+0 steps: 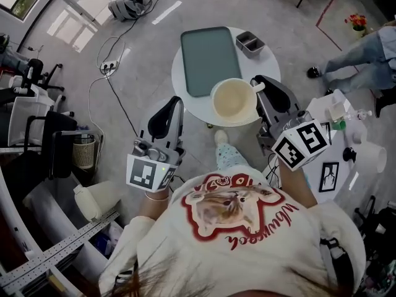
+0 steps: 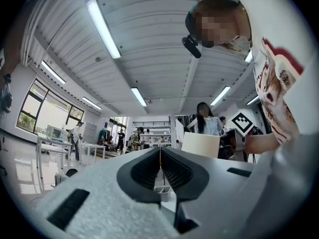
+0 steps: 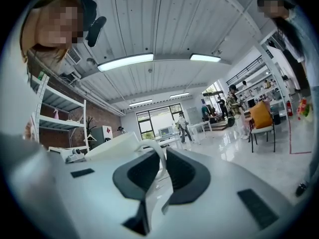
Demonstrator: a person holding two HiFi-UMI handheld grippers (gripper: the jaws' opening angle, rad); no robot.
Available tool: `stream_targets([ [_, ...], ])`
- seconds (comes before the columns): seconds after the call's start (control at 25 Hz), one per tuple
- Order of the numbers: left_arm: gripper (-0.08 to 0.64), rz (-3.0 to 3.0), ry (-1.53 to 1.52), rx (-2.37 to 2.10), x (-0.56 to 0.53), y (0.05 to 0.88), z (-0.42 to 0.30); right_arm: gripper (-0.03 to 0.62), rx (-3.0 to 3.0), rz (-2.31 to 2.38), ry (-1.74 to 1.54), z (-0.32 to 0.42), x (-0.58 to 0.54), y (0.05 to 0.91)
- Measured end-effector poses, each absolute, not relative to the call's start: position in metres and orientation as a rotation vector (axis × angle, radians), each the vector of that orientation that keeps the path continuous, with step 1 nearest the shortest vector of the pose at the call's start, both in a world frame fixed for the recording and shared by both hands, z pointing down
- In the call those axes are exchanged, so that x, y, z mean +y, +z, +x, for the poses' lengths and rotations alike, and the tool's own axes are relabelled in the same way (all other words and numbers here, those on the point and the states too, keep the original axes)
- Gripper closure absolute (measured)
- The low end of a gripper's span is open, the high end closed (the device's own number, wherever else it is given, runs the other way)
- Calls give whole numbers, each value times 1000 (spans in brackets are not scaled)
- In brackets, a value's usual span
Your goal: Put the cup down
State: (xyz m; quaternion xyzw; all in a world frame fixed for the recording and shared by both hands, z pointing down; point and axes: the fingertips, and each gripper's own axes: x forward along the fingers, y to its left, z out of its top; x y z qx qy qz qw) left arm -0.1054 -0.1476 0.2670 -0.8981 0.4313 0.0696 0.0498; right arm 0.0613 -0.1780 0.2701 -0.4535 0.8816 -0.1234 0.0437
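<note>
Nearest the person, the left gripper (image 2: 160, 156) has its ribbed black pads (image 2: 147, 169) pressed together on nothing, off the table's near-left side. The right gripper (image 1: 260, 86) pinches the thin curved handle (image 3: 160, 159) of the cup (image 1: 234, 101), a smooth cream mug, mouth up, over the near rim of the round white table (image 1: 180, 91); I can't tell if it touches. Just beyond lies a flat grey-green tray (image 1: 209, 60) with rounded corners, then a small grey bin (image 1: 250, 43). Open floor (image 1: 148, 60) rings the table.

Cup (image 1: 234, 100) base hidden under own rim; contact with round table (image 1: 263, 64) untellable; bystander (image 1: 365, 51) cut by right edge
</note>
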Motion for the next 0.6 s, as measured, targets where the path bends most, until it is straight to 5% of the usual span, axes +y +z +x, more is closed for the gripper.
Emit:
stream_targets([
  [0.6,545,-2751,212,1376,-228,281,-90,545,2765,-1339,-448,66,-265,303],
])
